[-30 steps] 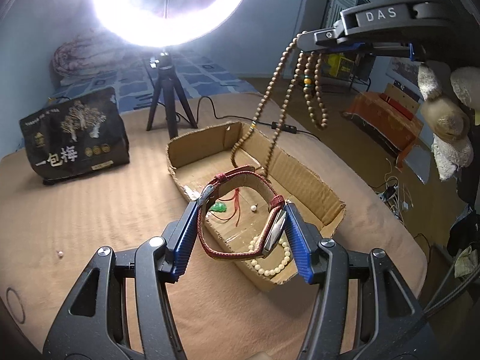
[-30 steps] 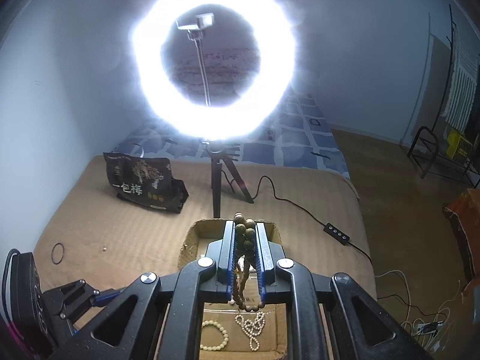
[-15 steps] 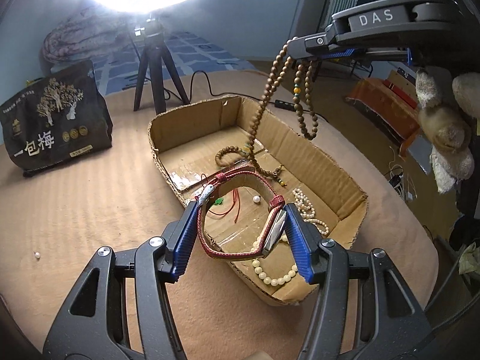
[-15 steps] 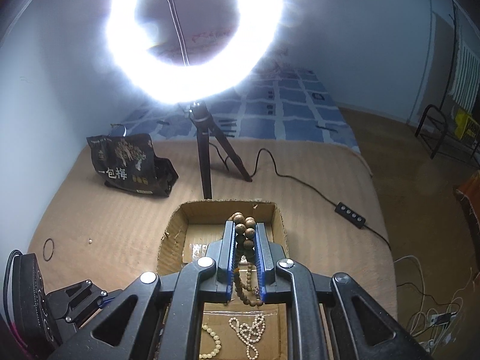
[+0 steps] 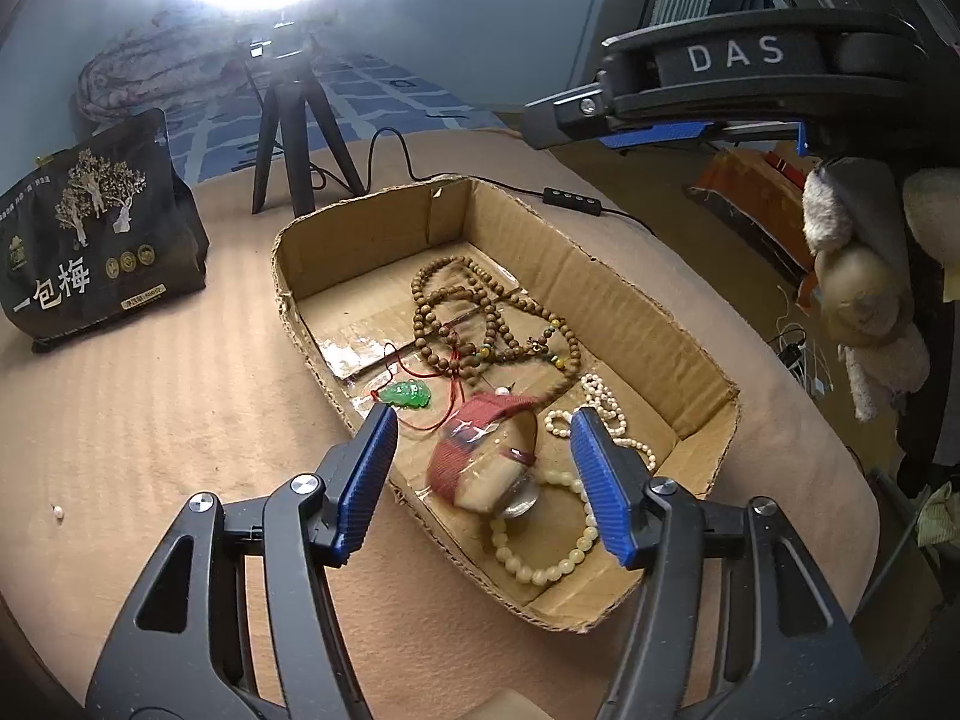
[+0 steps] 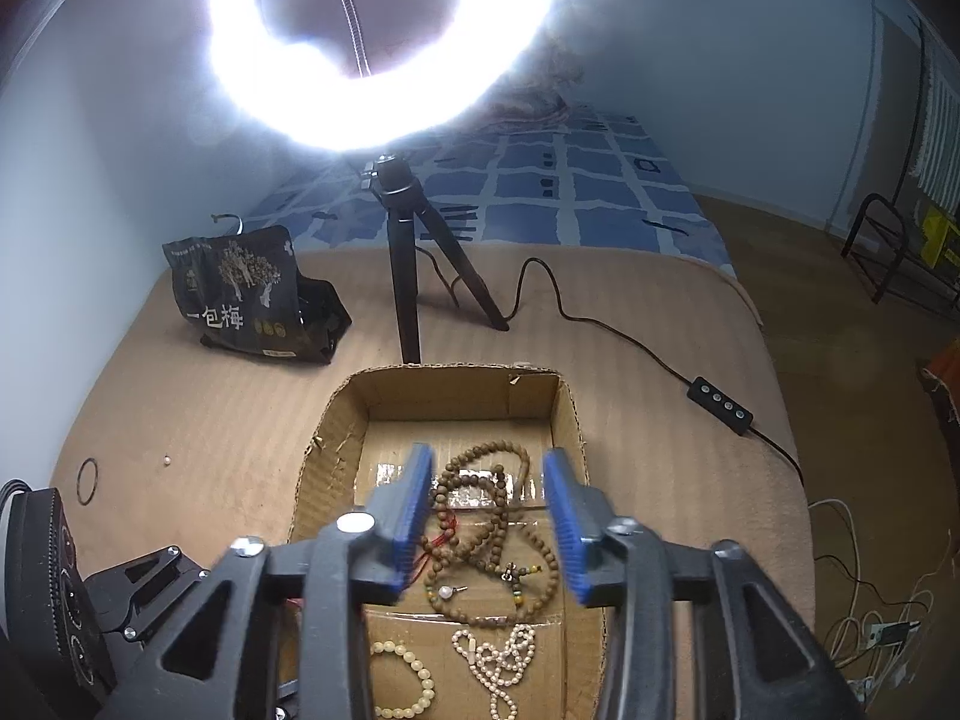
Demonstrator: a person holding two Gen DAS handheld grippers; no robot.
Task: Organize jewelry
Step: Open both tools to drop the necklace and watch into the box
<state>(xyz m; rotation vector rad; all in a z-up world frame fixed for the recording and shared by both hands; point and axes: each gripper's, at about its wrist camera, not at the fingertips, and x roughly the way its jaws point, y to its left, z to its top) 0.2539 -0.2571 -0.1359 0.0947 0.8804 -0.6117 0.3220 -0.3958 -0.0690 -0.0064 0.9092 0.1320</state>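
The left gripper (image 5: 483, 468) is opening at lower centre, and the blurred red bracelet (image 5: 480, 456) between its fingers seems already loose over the cardboard box (image 5: 648, 312). The right gripper (image 6: 489, 516) is opening too, empty, with the wooden bead necklace (image 6: 486, 534) lying in the box below it.

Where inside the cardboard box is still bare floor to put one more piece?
Bare floor lies along the cardboard box's far wall, beyond the wooden bead necklace. The near half is crowded: red bracelet, cream bead bracelet, pearl strand.
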